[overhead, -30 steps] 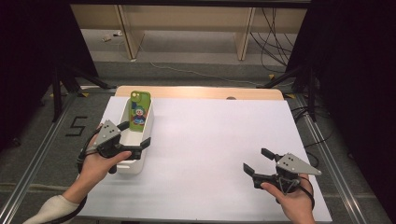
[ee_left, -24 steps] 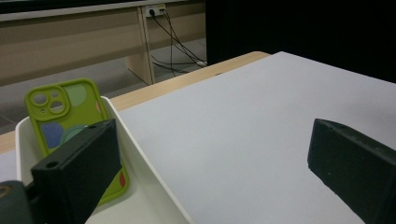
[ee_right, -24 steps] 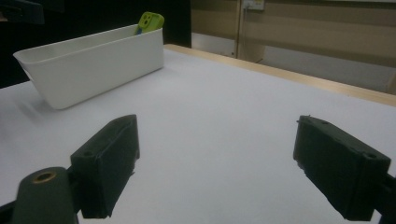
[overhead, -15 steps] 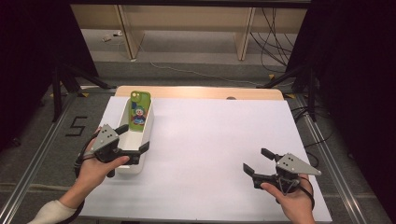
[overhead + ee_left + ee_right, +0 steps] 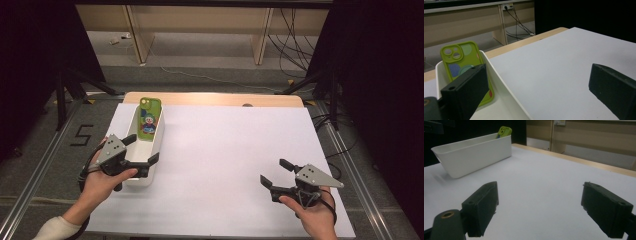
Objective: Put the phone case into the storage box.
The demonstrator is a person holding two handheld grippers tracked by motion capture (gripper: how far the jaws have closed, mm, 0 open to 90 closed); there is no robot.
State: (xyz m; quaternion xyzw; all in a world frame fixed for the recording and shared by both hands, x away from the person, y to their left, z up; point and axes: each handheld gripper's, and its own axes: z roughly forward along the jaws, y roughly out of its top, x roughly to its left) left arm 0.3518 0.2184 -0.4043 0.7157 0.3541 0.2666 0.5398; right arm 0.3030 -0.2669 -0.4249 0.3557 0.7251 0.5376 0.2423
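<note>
Green phone case [image 5: 149, 117] leans in far end of white bin [image 5: 131, 176], placing looks done | left gripper [image 5: 140, 153] jaws spread, empty, straddling bin's near right wall | right gripper [image 5: 274, 172] jaws spread, empty, over bare white table [image 5: 230, 150] | left: likely only pulling clear.

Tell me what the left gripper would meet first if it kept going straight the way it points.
Most likely the right long wall of the white plastic bin: the open left gripper straddles it, one jaw inside. Beyond, the green phone case with a cartoon print leans at the far end. Depth is hard to judge.
</note>
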